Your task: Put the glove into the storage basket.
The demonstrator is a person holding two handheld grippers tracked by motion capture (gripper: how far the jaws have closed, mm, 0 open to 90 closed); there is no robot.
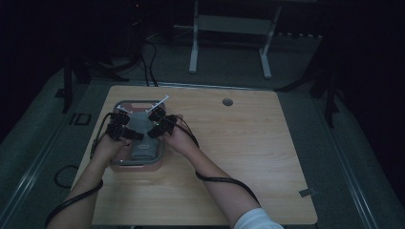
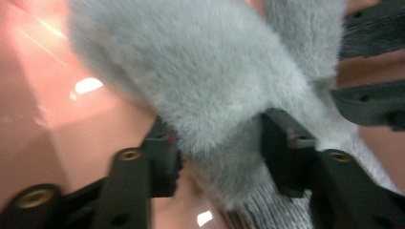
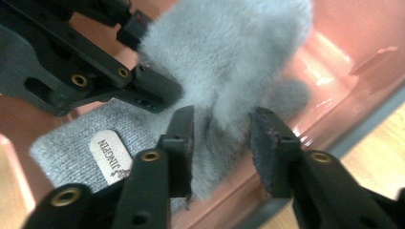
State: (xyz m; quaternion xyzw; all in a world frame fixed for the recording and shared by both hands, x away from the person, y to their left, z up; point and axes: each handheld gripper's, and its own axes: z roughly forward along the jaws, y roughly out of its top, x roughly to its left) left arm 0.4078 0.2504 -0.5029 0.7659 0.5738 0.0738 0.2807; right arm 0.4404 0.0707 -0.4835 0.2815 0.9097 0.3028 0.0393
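Note:
A grey furry glove (image 3: 224, 52) with a knit cuff and a white label (image 3: 110, 155) lies in a pink tray (image 1: 138, 164) at the table's left. Both grippers reach down into the tray. My left gripper (image 2: 222, 143) stands open, with a fold of the glove's fur (image 2: 205, 71) between its jaws. My right gripper (image 3: 222, 129) is open too, and the fur's lower edge sits between its pads. In the high view the left gripper (image 1: 125, 136) and the right gripper (image 1: 154, 131) face each other closely over the tray. The left gripper (image 3: 150, 62) shows in the right gripper view at the glove's far side.
The tray has a grey rim (image 1: 122, 102) and a glossy pink floor (image 2: 57, 124). It stands on a light wooden table (image 1: 239, 143) with a round cable hole (image 1: 227, 102) at the back. Cables trail from both grippers along the forearms. A white frame (image 1: 229, 24) stands behind the table.

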